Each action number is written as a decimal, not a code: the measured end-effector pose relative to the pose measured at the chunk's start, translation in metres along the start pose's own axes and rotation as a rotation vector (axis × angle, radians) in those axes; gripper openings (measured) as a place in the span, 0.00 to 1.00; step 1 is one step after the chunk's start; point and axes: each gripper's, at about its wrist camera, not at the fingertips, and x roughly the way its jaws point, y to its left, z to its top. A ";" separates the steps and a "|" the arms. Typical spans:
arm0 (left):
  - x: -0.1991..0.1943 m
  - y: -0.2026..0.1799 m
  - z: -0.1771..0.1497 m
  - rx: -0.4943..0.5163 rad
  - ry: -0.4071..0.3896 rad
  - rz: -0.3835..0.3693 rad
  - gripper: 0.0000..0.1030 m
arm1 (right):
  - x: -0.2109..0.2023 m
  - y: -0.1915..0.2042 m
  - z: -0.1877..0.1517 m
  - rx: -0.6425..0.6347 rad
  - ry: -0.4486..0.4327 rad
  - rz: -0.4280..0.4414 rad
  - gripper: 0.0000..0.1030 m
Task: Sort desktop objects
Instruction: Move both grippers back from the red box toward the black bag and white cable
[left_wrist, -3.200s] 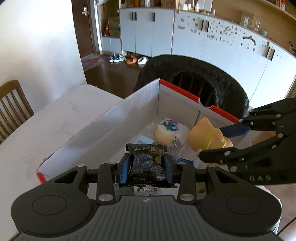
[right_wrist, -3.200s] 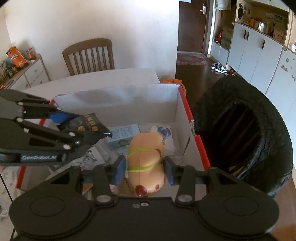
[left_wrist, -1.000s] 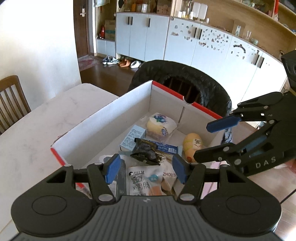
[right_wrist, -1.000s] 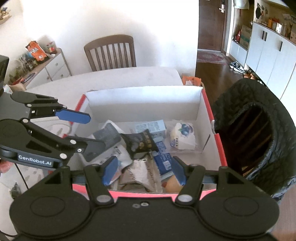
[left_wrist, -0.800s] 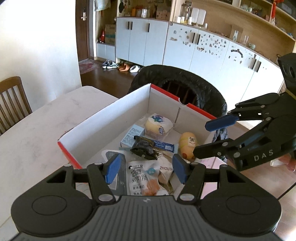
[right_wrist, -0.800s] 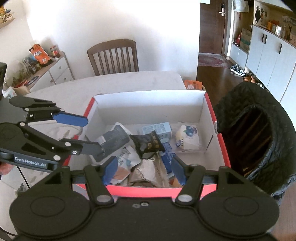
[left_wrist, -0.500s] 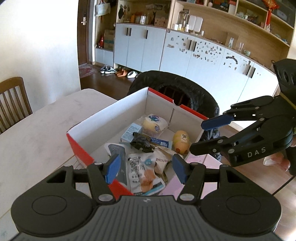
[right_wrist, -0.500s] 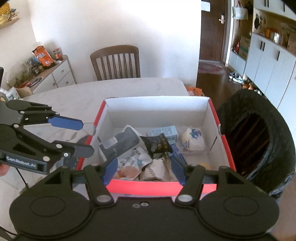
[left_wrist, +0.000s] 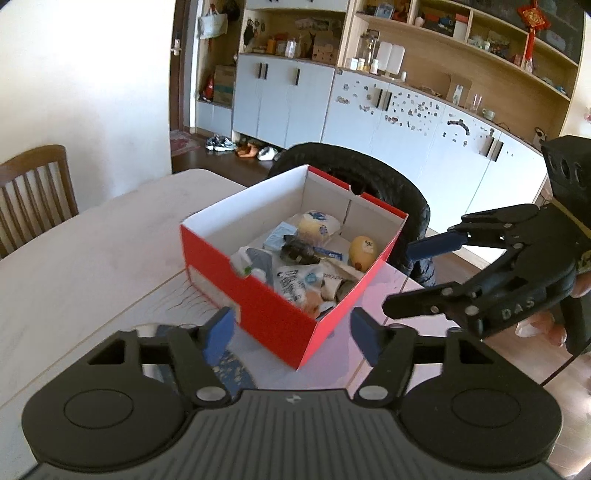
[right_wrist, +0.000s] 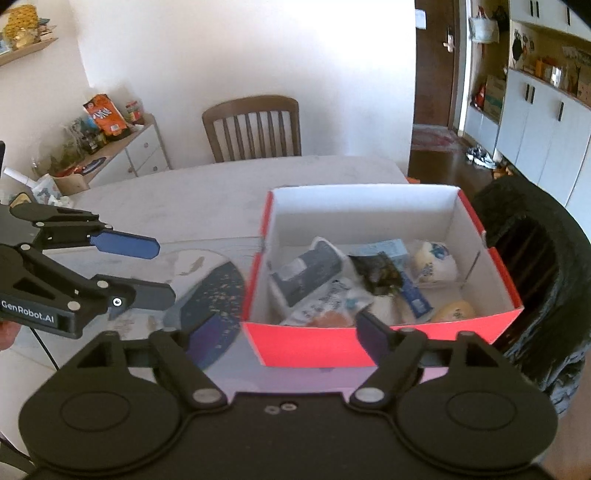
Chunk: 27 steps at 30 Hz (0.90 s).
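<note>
Left wrist view: left claw (left_wrist: 293, 334) spread wide with nothing between its blue fingertips, held back from the red cardboard box with white interior (left_wrist: 258, 306), whose near corner falls between the tips. Box standing on the pale stone-look surface (left_wrist: 92, 251) near its edge. Inside the box: a round white-wrapped bun with a blue print (left_wrist: 317, 225), a pale blue carton (left_wrist: 279, 236), a crumpled black snack packet (left_wrist: 297, 253), a yellow hot-dog-shaped toy (left_wrist: 364, 251), a white pouch with partly legible letters "ZHOU" (left_wrist: 332, 278). At right, right claw (left_wrist: 410, 277), marked "DAS" on its black body, fingers apart and empty, hovering beside the box's right wall. Beyond the box, a black quilted bin (left_wrist: 388, 192).

Right wrist view: right claw (right_wrist: 273, 334) likewise gaping and empty, the box's near red wall (right_wrist: 369, 343) between and just past the tips. Black snack packet (right_wrist: 378, 275) lying mid-box; bun (right_wrist: 434, 262) at the far right; toy (right_wrist: 452, 312) in the near right corner. Shown only here: "GenRobot.AI" lettering on the left claw (right_wrist: 144, 271) at left, open over a dark blue speckled round mat (right_wrist: 218, 291) beside the box, and a brown wooden slat-back chair (right_wrist: 253, 127) directly behind the surface.
</note>
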 end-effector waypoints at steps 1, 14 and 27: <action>-0.005 0.002 -0.005 -0.001 -0.004 0.003 0.72 | -0.001 0.007 -0.002 -0.006 -0.004 0.003 0.85; -0.050 0.034 -0.060 -0.030 -0.006 0.026 0.88 | 0.004 0.095 -0.046 -0.031 -0.002 0.008 0.90; -0.064 0.063 -0.121 -0.037 0.032 0.040 0.99 | 0.021 0.137 -0.079 0.018 0.031 -0.064 0.90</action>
